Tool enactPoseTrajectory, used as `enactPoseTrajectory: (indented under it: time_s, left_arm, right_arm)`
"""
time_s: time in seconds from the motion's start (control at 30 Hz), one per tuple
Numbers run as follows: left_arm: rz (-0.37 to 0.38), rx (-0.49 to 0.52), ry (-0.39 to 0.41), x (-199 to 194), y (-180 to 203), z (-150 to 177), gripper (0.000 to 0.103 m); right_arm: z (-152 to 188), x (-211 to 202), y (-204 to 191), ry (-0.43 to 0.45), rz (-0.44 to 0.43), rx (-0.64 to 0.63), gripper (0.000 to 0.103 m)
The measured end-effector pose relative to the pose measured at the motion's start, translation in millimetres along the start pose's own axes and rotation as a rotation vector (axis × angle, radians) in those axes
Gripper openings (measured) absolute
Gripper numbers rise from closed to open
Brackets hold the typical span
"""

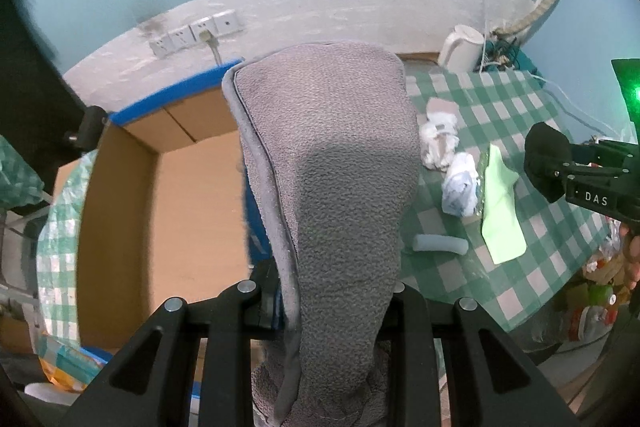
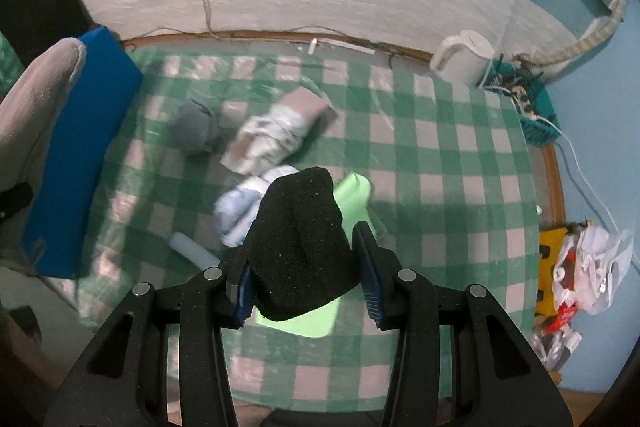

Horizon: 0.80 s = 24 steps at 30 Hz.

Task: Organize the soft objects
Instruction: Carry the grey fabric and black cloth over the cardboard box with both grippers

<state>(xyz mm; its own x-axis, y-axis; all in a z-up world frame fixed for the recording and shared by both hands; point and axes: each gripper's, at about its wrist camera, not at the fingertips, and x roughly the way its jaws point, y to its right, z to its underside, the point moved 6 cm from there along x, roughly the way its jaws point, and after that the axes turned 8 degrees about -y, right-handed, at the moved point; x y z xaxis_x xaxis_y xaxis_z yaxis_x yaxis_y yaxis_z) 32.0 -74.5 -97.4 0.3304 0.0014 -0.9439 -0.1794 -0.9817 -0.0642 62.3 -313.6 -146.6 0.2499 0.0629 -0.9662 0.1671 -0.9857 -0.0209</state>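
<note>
My left tongs [image 1: 328,311] grip a grey towel [image 1: 328,167] above the box [image 1: 192,195] at the surface's left edge; my right tongs [image 2: 306,259] clench a black sock [image 2: 302,243] over mid-surface [image 2: 440,155]. Step: carrying. Next, likely: lower both into the box.

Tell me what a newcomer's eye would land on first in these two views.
In the left wrist view, a grey towel fills the middle, clamped in the left gripper in front of an open cardboard box. In the right wrist view, a black sock sits between the right gripper jaws, above the green checked cloth strewn with socks. A white kettle stands at the far edge.
</note>
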Motion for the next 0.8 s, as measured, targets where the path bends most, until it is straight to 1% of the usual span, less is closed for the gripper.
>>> enactPoseTrajectory:
  time_s: [0.2,0.37,0.63,0.8]
  left_arm:
    - [-0.01,-0.028,0.051,-19.6,-19.7,-1.6,0.027]
    - [-0.006,-0.057,0.079,-31.5,-37.2,-1.7,0.027]
    - [-0.022,-0.12,0.081,-30.0,-73.1,6.2,0.027]
    - [-0.027,-0.159,0.056,-20.0,-97.8,16.8,0.027]
  right_arm:
    - [-14.7,-22.0,-30.3,0.036,-0.031,-0.038,0.043]
    - [-26.4,-40.7,-60.8,0.067,-0.061,-0.078,0.043]
    - [-40.3,-54.4,-107.8,0.08,-0.088,-0.139,0.043]
    - [-49.2,-55.2,-138.7,0.074,-0.1,-0.177,0.043]
